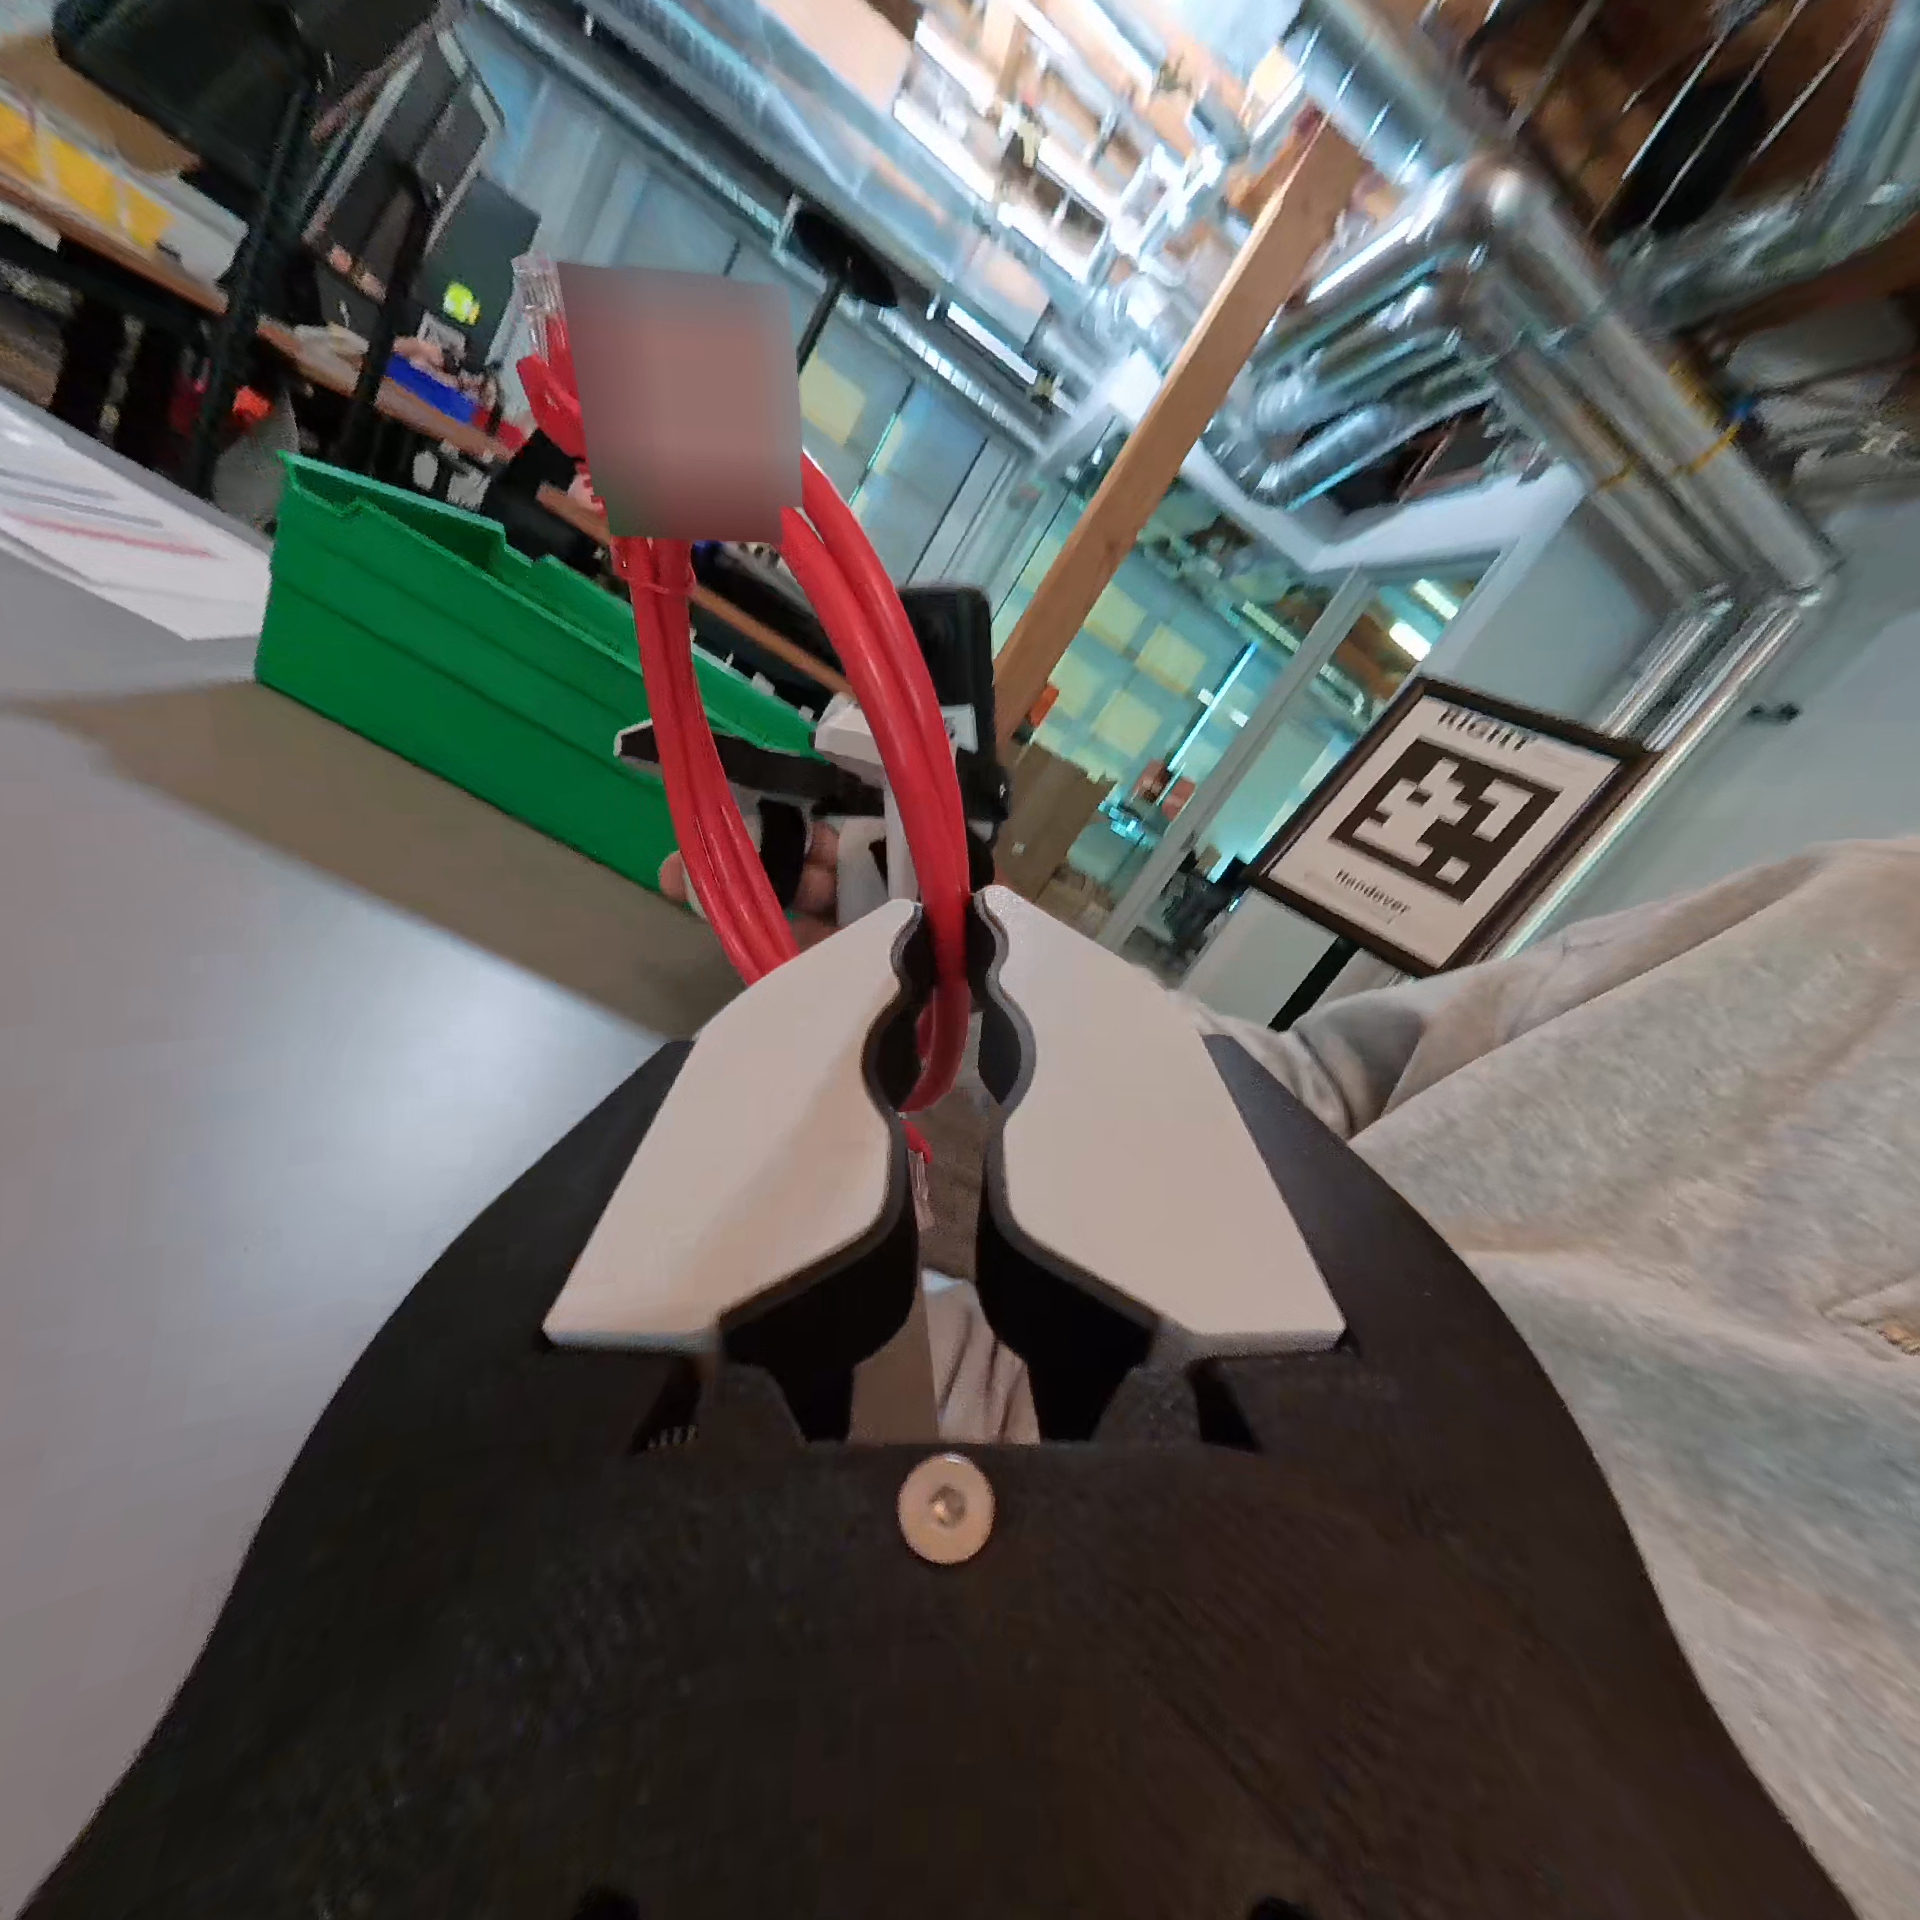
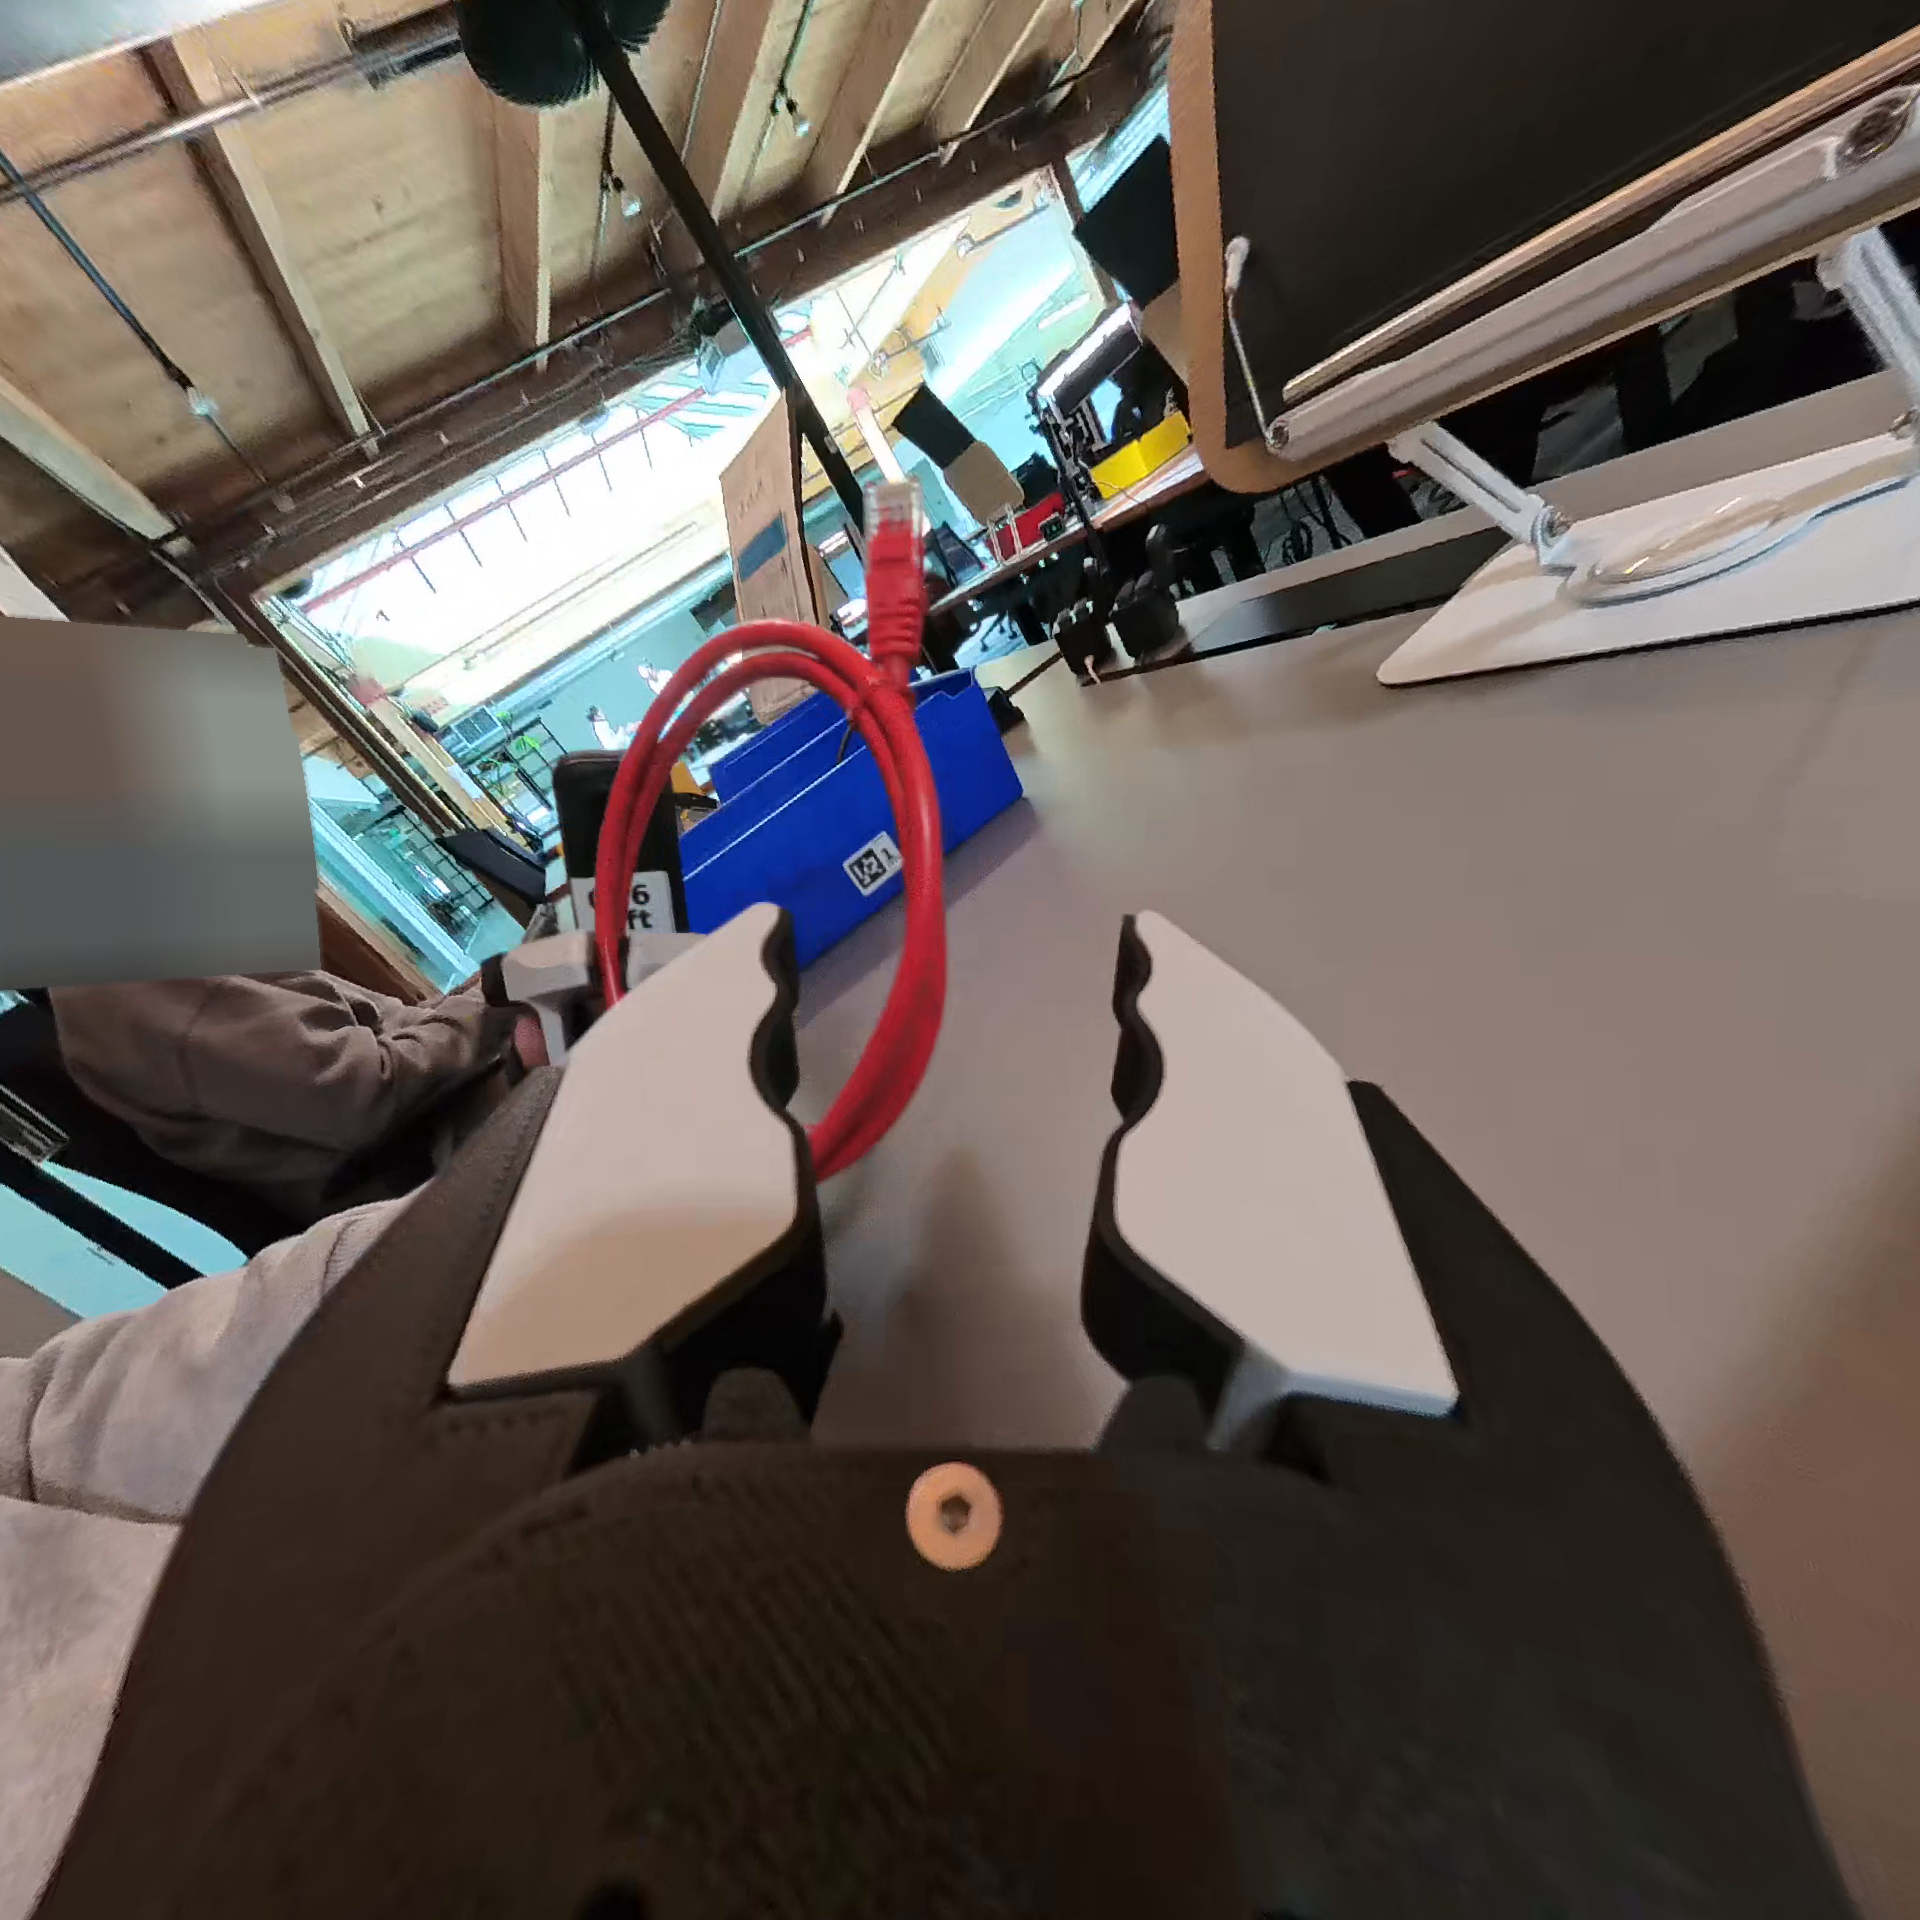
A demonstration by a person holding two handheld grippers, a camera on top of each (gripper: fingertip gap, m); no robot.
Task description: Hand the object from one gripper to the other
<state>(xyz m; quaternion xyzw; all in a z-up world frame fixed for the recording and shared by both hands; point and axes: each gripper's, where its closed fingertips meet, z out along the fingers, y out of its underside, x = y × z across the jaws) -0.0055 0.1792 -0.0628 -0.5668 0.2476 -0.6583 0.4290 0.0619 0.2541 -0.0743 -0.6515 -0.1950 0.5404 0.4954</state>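
A red network cable (image 1: 904,707), coiled in a loop with a clear plug at the top, stands upright above the grey table (image 1: 208,1143). My left gripper (image 1: 948,914) is shut on the lower part of the loop. My right gripper (image 2: 951,935) is open and empty. The cable loop (image 2: 920,883) stands just ahead of its gap, close to its left finger (image 2: 665,1122), which hides the loop's bottom. The left gripper (image 2: 551,977) shows at the left of the right wrist view, and the right gripper (image 1: 862,821) shows behind the cable in the left wrist view.
A green bin (image 1: 416,623) stands on the table behind the cable. A blue bin (image 2: 831,831) stands beyond the loop. A framed marker sign (image 1: 1444,821) stands at the right. A monitor on a white stand (image 2: 1662,582) is at the far right. A grey sleeve (image 1: 1662,1143) lies nearby.
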